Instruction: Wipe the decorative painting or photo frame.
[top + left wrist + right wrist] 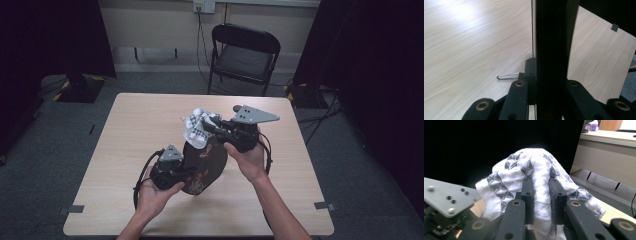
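High view: on the table [125, 150], the left gripper [187, 172] clamps the near edge of a dark, oval tray [205, 165] standing on its rim, tilted. Above the tray's far edge, the right gripper [207, 127] pinches a white patterned cloth [196, 127], which touches the tray top. Right gripper view has both jaws pressed together on a fold of the cloth [524, 175]. Left gripper view has the tray [552, 50] squeezed between its jaws.
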`<state>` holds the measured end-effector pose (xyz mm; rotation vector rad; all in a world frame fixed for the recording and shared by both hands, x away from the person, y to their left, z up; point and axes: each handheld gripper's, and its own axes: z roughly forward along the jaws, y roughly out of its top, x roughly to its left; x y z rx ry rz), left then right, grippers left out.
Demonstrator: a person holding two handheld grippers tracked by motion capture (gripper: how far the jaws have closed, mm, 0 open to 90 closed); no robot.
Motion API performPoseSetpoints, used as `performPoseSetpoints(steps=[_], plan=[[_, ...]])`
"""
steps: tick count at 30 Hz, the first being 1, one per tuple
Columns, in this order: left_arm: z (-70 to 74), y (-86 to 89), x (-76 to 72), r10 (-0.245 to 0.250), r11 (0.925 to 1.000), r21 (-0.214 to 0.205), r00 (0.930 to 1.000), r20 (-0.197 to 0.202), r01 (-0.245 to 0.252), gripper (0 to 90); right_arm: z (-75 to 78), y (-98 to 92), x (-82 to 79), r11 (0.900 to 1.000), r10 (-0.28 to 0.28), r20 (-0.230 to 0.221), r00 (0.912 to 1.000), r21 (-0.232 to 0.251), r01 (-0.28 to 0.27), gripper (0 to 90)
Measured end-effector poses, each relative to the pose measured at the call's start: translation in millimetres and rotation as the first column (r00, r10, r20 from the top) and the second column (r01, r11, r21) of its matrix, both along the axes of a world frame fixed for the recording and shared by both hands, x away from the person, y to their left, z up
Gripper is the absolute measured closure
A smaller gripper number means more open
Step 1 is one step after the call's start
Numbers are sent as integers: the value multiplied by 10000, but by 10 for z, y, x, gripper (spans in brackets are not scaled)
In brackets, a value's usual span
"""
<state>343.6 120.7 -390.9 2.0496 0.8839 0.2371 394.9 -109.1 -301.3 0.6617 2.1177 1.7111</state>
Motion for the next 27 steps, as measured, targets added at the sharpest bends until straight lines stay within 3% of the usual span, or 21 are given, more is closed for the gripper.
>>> performPoseSetpoints(steps=[7,10,12,17,19,21,27], plan=[[0,15,19,-88,10000,-22,10000,-31,88,804,-40,-94,167,9967,-563,-325,9979,-600,543,775],[5,14,29,-66,10000,-55,9999,-151,65,805,-67,-150,220,9963,-693,-655,9954,-549,657,775],[11,-1,28,-81,9999,107,9999,-65,82,804,-53,-140,230,9959,-767,-638,9950,-529,734,775],[11,9,42,-157,9999,66,9998,-103,158,804,51,-19,191,9998,-212,-389,9990,-56,210,775],[10,8,37,-139,9999,55,9998,-122,140,804,72,55,161,9998,59,-177,9998,-188,-62,775],[9,11,32,-125,9999,27,9999,-110,125,804,47,85,158,9989,-83,-96,9999,-459,78,775],[10,13,25,-123,9999,40,9998,-134,123,805,-130,-103,323,9920,-1034,-619,9927,-792,984,777]])
